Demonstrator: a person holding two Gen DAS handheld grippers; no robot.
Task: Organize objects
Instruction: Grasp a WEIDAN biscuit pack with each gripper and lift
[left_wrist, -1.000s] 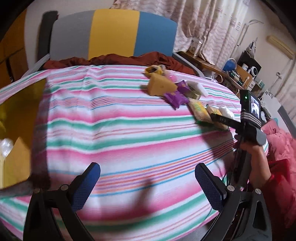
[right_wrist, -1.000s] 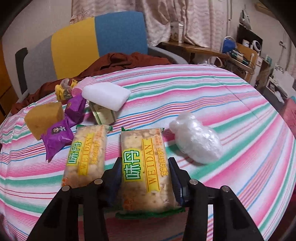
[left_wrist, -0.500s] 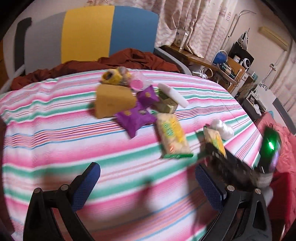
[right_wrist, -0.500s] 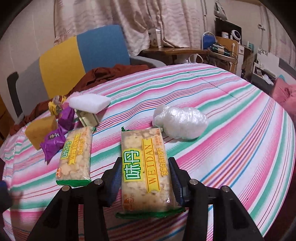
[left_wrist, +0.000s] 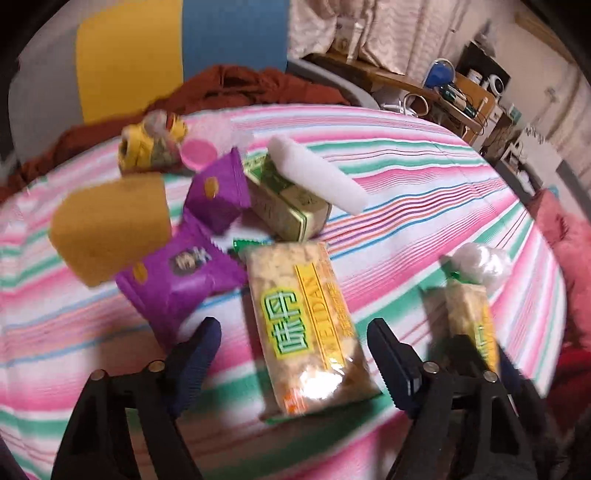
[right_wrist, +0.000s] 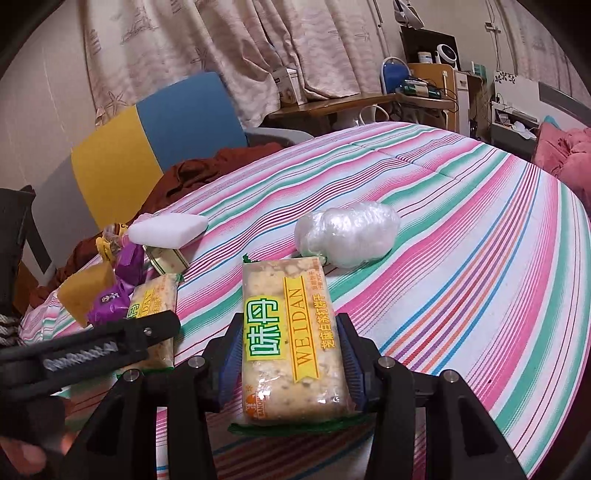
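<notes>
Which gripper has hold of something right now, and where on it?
The right gripper clamps a cracker packet across its long sides, near the lower end. The left gripper, closing, straddles another cracker packet without touching.

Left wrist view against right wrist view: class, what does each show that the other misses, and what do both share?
Only the left wrist view shows the pink cap and the left gripper, jaws just closing but still clear of the second cracker pack. Only the right shows the right gripper shut on the first cracker pack. Both share the striped cloth, sponge, purple packets, white block and plastic bundle.
</notes>
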